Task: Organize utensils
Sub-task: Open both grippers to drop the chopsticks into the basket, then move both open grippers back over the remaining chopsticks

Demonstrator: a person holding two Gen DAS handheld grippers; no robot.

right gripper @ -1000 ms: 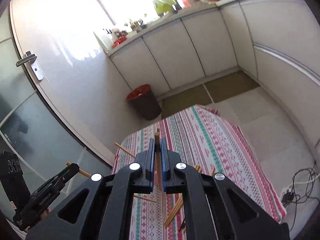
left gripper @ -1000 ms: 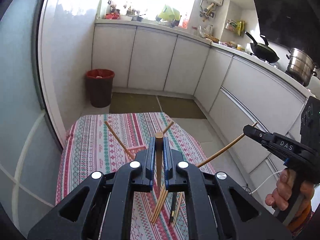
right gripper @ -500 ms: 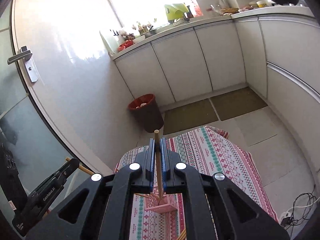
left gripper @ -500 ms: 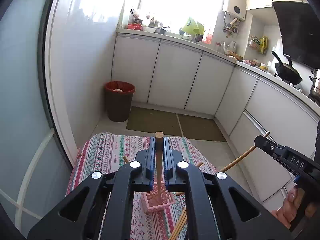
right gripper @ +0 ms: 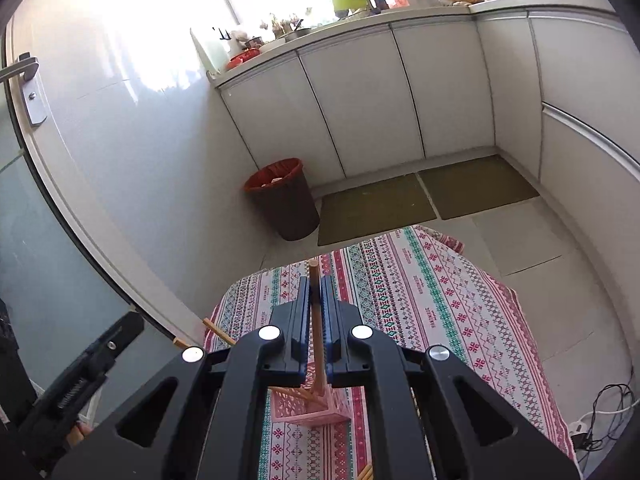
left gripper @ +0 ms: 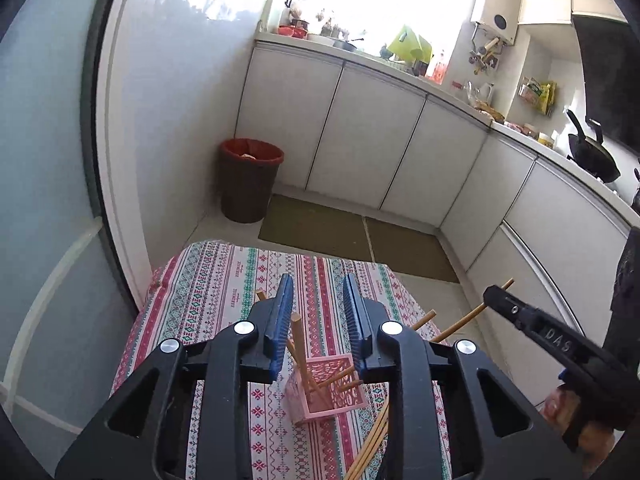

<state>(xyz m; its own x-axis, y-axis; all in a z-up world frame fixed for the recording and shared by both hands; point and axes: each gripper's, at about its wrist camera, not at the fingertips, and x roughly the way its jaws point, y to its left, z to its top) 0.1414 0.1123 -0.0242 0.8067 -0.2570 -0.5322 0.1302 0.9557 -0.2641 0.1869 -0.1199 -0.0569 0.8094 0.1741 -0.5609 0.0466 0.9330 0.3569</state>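
Left hand-held gripper point(left gripper: 318, 308) is opening, its jaws apart around a chopstick point(left gripper: 301, 346) that leans in the pink holder point(left gripper: 332, 396). Right hand-held gripper point(right gripper: 316, 300) pinches another chopstick point(right gripper: 315, 280) upright over that holder on the tabletop point(right gripper: 440, 300).

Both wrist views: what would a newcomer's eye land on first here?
The pink holder on the striped tablecloth, directly below both grippers, with several chopsticks already leaning in it. The right gripper is clamped on one upright chopstick over the holder, while the left gripper has its jaws opening around another chopstick that stands in the holder. A red-rimmed bin stands behind against the white cabinets.
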